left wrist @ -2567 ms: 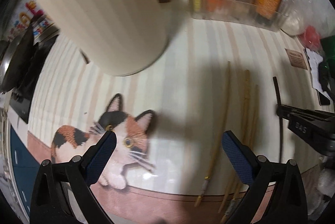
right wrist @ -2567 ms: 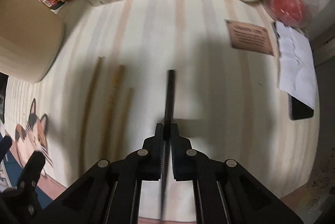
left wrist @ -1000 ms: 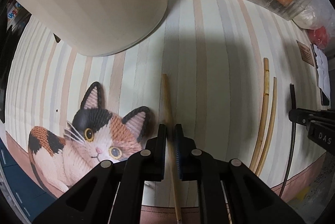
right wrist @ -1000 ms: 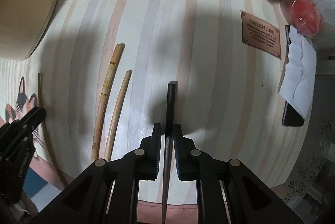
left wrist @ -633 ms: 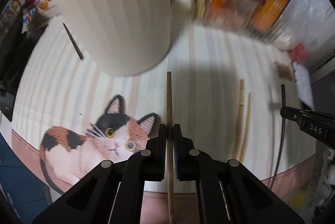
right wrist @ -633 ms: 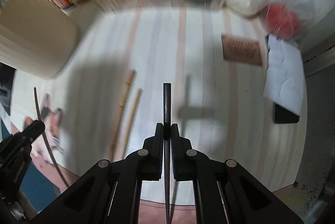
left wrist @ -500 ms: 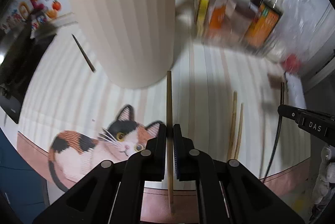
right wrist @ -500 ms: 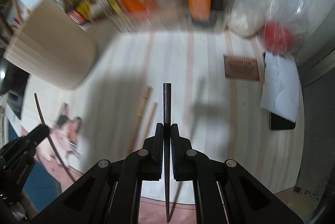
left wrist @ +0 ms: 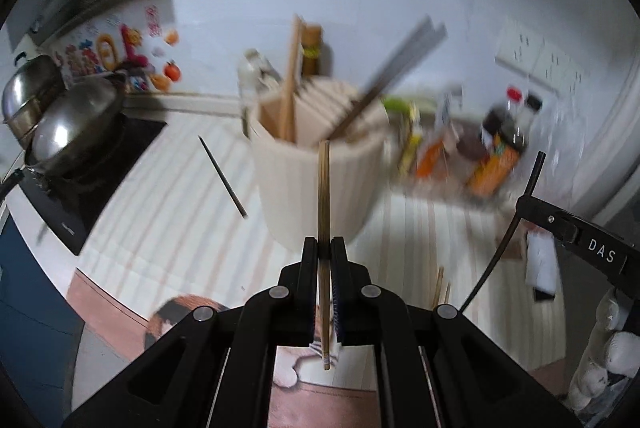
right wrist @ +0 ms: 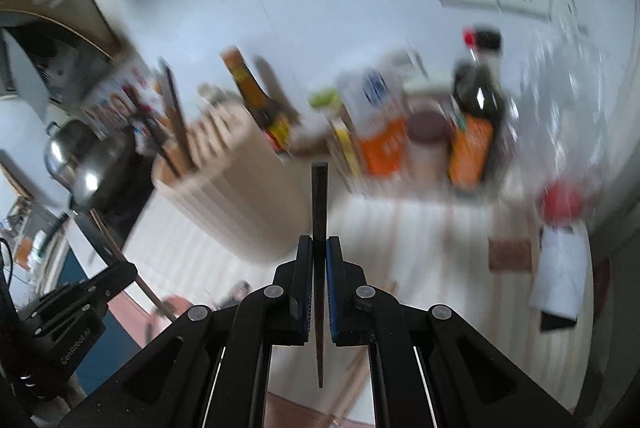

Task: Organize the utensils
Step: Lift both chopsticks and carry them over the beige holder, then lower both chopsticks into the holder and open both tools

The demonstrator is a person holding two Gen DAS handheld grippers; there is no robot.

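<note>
We have the left gripper [left wrist: 324,248] clenched on a bamboo chopstick [left wrist: 323,196], pinched near the middle so both ends stick out clear of the pads; that balance keeps it from swinging. The right gripper [right wrist: 319,248] is likewise clamped on a dark chopstick [right wrist: 319,204], held the same way. Both sticks are off the striped mat [left wrist: 168,196] and point toward the ribbed cream holder [left wrist: 316,184], which stands upright ahead of the left gripper and already carries several utensils leaning against its rim. We judge the mid-shaft grip is meant to let each stick be tipped end-first into the holder's mouth.

Outward: one loose dark chopstick [left wrist: 223,177] lies on the mat left of the holder, and two bamboo sticks [left wrist: 440,282] remain beside the left gripper.

Against the frames a second earlier, both chopsticks were lying on the mat inside the clamps; now they are lifted, and the holder's open top has come into sight. Both views are motion-blurred.
</note>
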